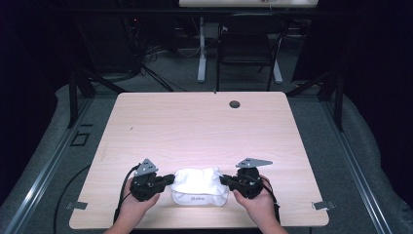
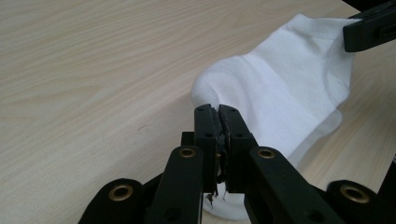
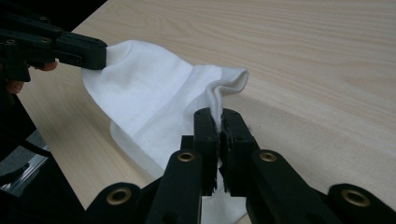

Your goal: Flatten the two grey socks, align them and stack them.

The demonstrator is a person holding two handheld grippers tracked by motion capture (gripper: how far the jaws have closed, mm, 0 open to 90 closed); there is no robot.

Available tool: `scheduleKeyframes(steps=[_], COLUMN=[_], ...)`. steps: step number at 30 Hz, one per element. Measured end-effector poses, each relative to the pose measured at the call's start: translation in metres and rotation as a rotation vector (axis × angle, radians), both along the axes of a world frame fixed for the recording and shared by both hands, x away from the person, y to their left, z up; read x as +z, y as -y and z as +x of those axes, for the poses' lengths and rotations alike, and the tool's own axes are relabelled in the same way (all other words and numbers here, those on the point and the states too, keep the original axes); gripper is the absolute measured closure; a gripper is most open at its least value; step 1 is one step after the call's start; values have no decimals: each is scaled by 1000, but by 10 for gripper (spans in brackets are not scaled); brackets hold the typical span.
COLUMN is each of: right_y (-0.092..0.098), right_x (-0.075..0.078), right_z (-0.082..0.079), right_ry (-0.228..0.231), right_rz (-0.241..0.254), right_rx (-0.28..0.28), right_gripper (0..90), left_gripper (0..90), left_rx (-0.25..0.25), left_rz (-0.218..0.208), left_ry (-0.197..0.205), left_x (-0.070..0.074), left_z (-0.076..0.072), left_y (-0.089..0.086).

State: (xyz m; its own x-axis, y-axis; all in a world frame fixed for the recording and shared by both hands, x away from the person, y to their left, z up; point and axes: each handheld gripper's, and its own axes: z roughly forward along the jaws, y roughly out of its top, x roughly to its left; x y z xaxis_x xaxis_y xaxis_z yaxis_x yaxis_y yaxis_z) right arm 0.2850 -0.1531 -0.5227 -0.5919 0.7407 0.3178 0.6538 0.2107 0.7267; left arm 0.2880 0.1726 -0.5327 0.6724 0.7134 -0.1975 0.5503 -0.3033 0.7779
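1. High view: white sock [image 1: 199, 186] at near centre of table [image 1: 195, 122], pinched at its left end by left gripper [image 1: 168, 179] and at its right end by right gripper [image 1: 225, 180]
2. Left gripper view: jaws pressed together on a fold of sock [image 2: 285, 88] at its rounded end; other gripper [image 2: 369, 32] gripping the far corner
3. Right gripper view: jaws clamped on the raised edge of sock [image 3: 159, 102], cloth peaking above the tips; left gripper [image 3: 100, 51] biting the opposite corner
4. Likely step: folding or flattening the sock, top layer lifted over a second layer flat on the table
5. Keep both pinches firm and level, so neither end slips out
6. Move both hands together at one pace, to avoid a skewed fold
7. Hold gentle tension across the cloth, enough to remove sag, not enough to stretch it
8. Lower onto the bottom layer with edges lined up before releasing
9. Watch for the lower layer dragging along the table
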Motion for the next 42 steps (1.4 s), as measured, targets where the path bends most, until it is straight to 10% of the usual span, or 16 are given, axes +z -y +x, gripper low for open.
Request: scheduleKeyframes(steps=[42], right_y=[4], right_x=[-30], right_z=[-8], right_ry=[-15], right_rz=[-52], right_rx=[8], right_gripper=[860], left_gripper=[866], left_rx=[-35], left_rz=[62], left_ry=[-16], left_x=[-30], left_z=[-10], left_y=[12])
